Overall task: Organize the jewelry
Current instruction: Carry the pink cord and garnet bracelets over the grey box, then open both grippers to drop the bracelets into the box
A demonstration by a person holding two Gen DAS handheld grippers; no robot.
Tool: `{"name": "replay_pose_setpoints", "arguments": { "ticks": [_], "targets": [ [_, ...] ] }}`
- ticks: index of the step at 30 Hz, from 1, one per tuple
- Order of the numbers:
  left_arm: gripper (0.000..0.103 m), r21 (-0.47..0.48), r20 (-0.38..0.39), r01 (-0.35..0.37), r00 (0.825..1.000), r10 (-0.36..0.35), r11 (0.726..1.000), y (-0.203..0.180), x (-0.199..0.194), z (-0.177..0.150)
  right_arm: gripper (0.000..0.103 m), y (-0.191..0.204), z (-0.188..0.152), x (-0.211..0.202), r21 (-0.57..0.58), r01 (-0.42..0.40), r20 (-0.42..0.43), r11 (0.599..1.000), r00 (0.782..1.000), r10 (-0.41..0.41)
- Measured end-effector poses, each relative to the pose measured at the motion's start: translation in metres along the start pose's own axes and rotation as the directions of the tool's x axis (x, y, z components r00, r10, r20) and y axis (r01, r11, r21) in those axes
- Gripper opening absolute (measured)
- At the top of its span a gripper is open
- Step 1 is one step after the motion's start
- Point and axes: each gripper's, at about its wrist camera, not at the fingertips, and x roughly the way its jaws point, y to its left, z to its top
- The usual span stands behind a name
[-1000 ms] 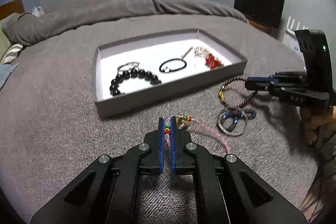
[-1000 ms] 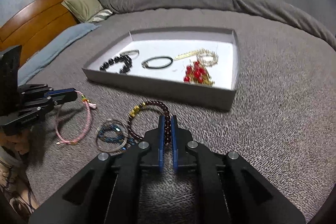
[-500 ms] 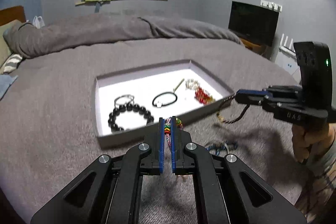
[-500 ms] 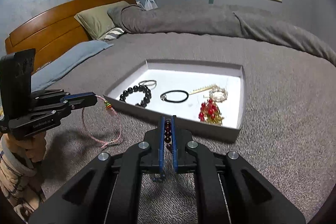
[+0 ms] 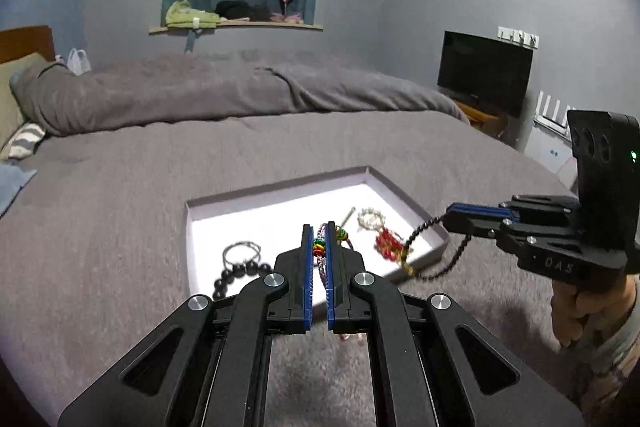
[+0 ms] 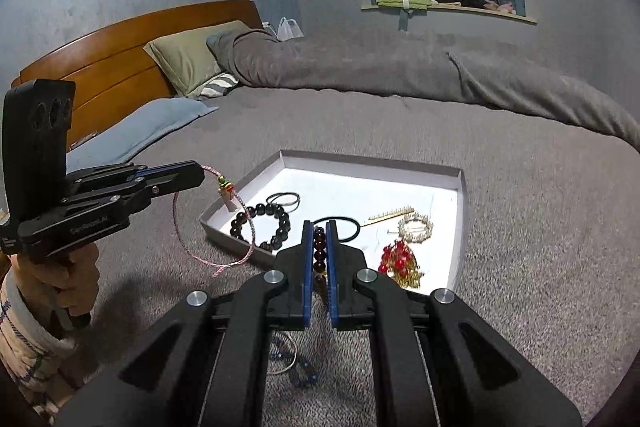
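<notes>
Left gripper (image 5: 319, 247): jaws nearly closed, pinching the pink cord bracelet (image 6: 212, 227), which hangs in the air left of the tray (image 6: 372, 169).
Right gripper (image 6: 319, 251): jaws clamped on the dark red bead bracelet (image 6: 319, 249), which dangles over the tray's near edge.
Cord bracelet handling: light and limp; it probably swings, and a pinch beside the coloured beads (image 5: 319, 246) looks secure.
Bead bracelet handling: heavier, round beads likely slippery; grip across one bead.
Blue bracelet (image 6: 298, 373): on the blanket (image 6: 520, 187), near side.
</notes>
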Motion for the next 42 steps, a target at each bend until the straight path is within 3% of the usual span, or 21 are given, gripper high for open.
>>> {"name": "replay_pose_setpoints", "arguments": {
  "ticks": [13,24,30,37,39,42],
  "targets": [
    [0.006,-0.070,0.051,-0.029,0.998,0.032,0.997,0.014,0.038,0.019,0.006,-0.023,0.007,0.039,0.054,0.018,-0.026,0.998,1.000,-0.016],
    [0.006,-0.080,-0.082,0.015,0.996,-0.021,0.997,0.013,0.093,-0.005,0.006,-0.038,-0.004,0.072,0.139,-0.039,-0.073,0.990,0.996,0.049],
    [0.006,-0.062,-0.146,-0.038,0.989,0.028,0.997,0.018,0.108,-0.015,0.006,-0.045,-0.009,0.081,0.152,0.003,-0.105,0.988,0.994,0.013],
    [0.006,-0.006,-0.166,-0.082,0.983,0.080,0.997,0.014,0.110,-0.021,0.006,-0.052,-0.013,0.089,0.151,0.046,-0.137,0.987,0.990,-0.025],
    [0.013,-0.005,-0.180,-0.087,0.980,0.085,0.996,0.014,0.113,-0.022,0.006,-0.053,-0.015,0.092,0.151,0.055,-0.151,0.987,0.988,-0.032],
    [0.036,-0.016,-0.186,-0.102,0.978,0.097,0.995,0.018,0.113,-0.023,0.009,-0.052,-0.013,0.095,0.148,0.069,-0.157,0.987,0.987,-0.045]
  ]
}}
